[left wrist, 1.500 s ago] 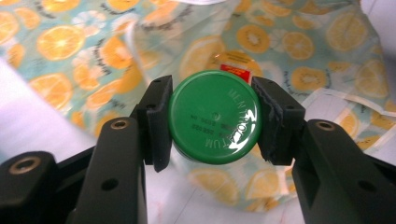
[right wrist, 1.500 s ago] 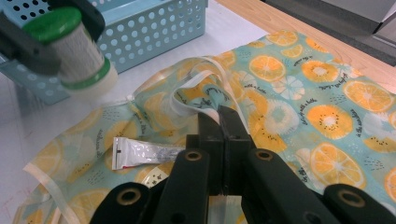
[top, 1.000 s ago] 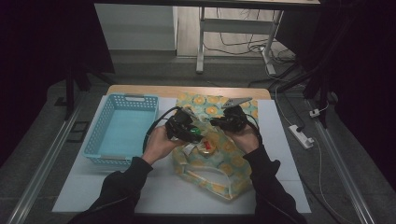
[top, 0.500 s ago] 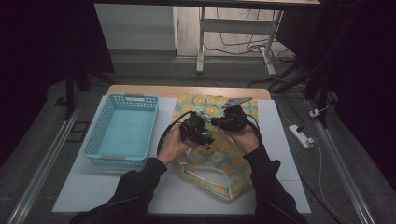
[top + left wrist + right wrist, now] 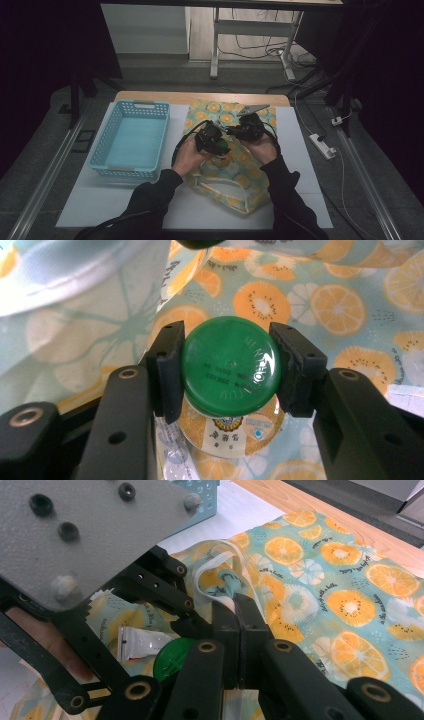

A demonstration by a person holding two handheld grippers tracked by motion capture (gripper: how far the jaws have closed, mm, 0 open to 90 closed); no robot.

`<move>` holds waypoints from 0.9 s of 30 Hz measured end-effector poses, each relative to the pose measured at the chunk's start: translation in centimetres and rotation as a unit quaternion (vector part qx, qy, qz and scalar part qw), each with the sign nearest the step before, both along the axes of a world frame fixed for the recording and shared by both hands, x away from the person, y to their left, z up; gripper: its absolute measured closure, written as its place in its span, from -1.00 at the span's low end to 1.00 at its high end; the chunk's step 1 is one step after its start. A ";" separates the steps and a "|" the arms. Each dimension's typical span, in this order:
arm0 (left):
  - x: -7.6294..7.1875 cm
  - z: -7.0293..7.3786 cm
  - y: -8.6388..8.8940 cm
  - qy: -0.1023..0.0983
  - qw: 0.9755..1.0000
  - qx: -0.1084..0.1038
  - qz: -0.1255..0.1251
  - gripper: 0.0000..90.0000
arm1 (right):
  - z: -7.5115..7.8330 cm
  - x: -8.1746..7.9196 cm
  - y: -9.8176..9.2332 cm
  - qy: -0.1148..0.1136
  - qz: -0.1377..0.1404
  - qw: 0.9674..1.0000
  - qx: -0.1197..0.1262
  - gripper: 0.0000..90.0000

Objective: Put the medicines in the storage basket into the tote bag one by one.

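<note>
My left gripper is shut on the green cap of a clear bottle, whose label shows just below the cap. In the high view the left gripper hangs over the middle of the fruit-print bag. The right gripper is shut on the bag's white handle strap and holds the fabric up. It sits just right of the left one in the high view, right gripper. In the right gripper view, the green cap lies low beside the lifted edge.
A light blue basket stands to the left of the bag on the white table sheet. The left gripper's grey plate looms close in the right gripper view. The wooden table edge runs along the back.
The left hand has carried the bottle rightward and down, closer to the right gripper and the lifted bag edge. The right hand has stayed where it was.
</note>
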State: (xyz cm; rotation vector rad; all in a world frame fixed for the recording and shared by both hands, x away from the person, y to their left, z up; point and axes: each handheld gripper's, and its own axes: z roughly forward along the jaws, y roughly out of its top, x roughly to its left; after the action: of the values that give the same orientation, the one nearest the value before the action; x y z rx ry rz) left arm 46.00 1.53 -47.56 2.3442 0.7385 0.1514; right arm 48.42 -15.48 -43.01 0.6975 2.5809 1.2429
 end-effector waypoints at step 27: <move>-2.8 1.2 3.9 0.022 0.996 -0.082 -0.002 -0.94 | 0.1 -0.2 0.1 0.007 0.002 1.000 0.001 0.99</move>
State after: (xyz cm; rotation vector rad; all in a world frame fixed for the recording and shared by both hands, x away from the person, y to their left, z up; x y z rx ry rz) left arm 43.18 5.38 -46.39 2.1986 0.7388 0.0351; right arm 48.27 -15.39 -42.96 0.7050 2.5949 1.2449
